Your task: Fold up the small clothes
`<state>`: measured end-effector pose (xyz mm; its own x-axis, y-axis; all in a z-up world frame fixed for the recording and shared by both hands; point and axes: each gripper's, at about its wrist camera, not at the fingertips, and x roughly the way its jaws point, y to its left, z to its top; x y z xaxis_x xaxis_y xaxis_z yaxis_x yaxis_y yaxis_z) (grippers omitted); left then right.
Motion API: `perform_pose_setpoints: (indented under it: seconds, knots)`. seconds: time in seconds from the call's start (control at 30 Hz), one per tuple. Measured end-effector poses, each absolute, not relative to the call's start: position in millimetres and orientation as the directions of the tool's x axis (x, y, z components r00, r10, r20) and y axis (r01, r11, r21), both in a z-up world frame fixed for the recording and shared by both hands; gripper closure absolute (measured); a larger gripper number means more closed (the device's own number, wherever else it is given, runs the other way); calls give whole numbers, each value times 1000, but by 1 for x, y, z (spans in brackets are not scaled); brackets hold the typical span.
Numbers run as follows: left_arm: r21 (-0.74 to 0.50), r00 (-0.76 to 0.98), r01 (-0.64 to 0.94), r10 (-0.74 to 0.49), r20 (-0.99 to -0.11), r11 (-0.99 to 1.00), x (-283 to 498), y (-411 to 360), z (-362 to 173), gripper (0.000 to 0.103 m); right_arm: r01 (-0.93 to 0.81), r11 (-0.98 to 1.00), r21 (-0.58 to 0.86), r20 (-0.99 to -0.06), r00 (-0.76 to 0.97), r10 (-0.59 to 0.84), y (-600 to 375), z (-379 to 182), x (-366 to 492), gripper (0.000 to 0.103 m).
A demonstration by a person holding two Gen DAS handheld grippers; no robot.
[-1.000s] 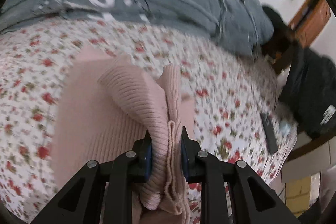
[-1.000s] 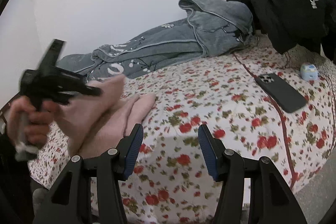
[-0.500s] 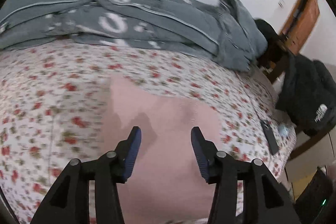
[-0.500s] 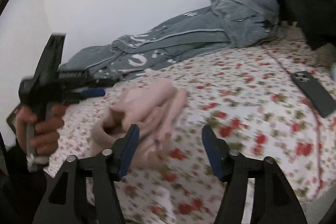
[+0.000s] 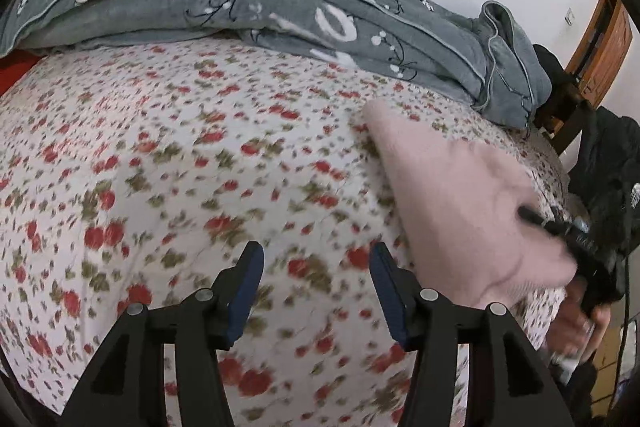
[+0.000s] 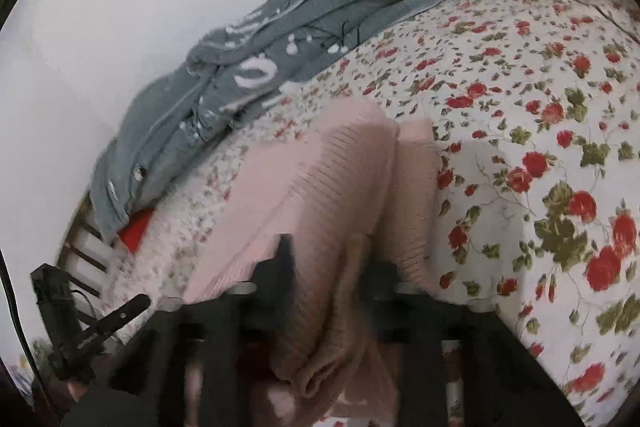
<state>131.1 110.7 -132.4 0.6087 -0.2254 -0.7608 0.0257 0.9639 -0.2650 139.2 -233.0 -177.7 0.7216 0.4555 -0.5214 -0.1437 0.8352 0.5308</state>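
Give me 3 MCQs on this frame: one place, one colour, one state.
1. Where does the grey blanket lie?
A. along the wall side of the bed
B. on the floor
C. over the pink garment

2. What colour is the knit garment?
A. blue
B. pink
C. black

3. What is between the left tongs?
A. the garment
B. a phone
C. nothing

Answers: 1 A, it runs along the bed's far edge under the white wall. 2 B, ribbed pink knit. 3 C, only floral sheet shows in the gap.

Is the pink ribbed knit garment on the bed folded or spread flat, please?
Folded, loosely: the pink ribbed knit garment lies doubled, bunched layers running between the right tongs, which are closing on it.
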Motion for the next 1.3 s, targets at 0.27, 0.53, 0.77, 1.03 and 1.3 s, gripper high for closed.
perform_pose_setpoints:
  seconds: [0.27,0.53,0.77,1.03,1.3]
  knots:
    - [-323,569,149,-348,-745,935,110,69,-153,45,-93,841,534,-539,728,423,-251,-201,136,73]
    - [-275,537,319,-412,-736,907,85,10,-159,34,-197,892,407,-494,774,396,-258,-163,63,49]
    - [-108,590,317,-285,-755,942,82,-26,-170,34,-352,899,260,-487,756,437,-225,-180,8,41]
    - [-76,608,295,-249,-754,952,92,-37,-170,44,-331,913,238,-476,780,407,-213,-190,26,56]
    - [-182,609,272,-315,-728,945,93,-17,-169,88,-371,910,184,-407,814,414,-211,-181,25,97]
